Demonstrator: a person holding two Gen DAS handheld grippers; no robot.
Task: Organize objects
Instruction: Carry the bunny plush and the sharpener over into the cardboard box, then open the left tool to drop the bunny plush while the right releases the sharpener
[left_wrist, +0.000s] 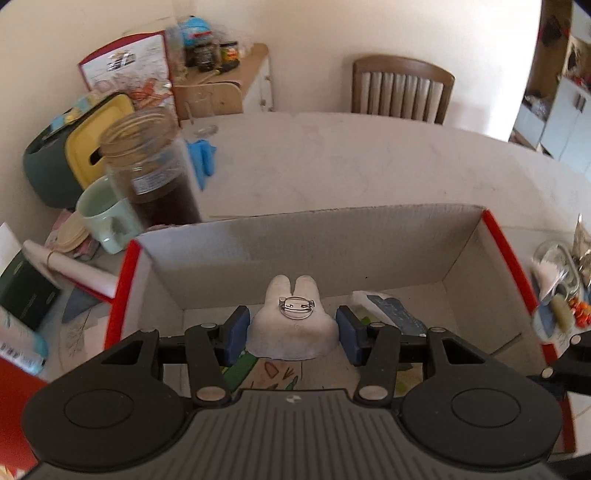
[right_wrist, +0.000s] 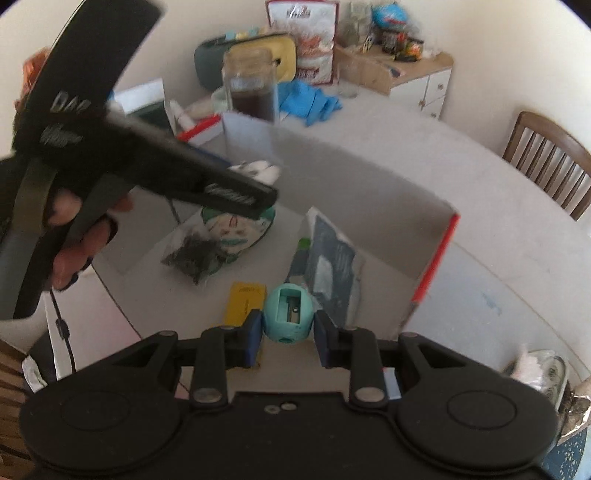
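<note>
Objects for sorting are going into the cardboard box (left_wrist: 332, 236) with red edges, which stands open on the pale surface (left_wrist: 369, 162). The left tool (left_wrist: 293, 334) has its pads closed on a white rabbit-shaped brooch (left_wrist: 293, 325), the pin side facing up, and it hangs over the inside of the box. The right tool (right_wrist: 288, 332) is closed on a small teal pencil sharpener (right_wrist: 288, 314), also above the box floor. In the box already lie a yellow packet (right_wrist: 245, 301), a dark blue sachet (right_wrist: 332, 266), a small bag of dark pieces (right_wrist: 192, 258) and a round green-and-white item (right_wrist: 236, 229). I judge that the step in hand is the placing of both held things. The next move asks each tool to go lower over a free part of the floor and then to open, without pushing the sachet. A dark jar (left_wrist: 159, 173) and a mint cup (left_wrist: 107, 218) stand outside, beside the box.
</note>
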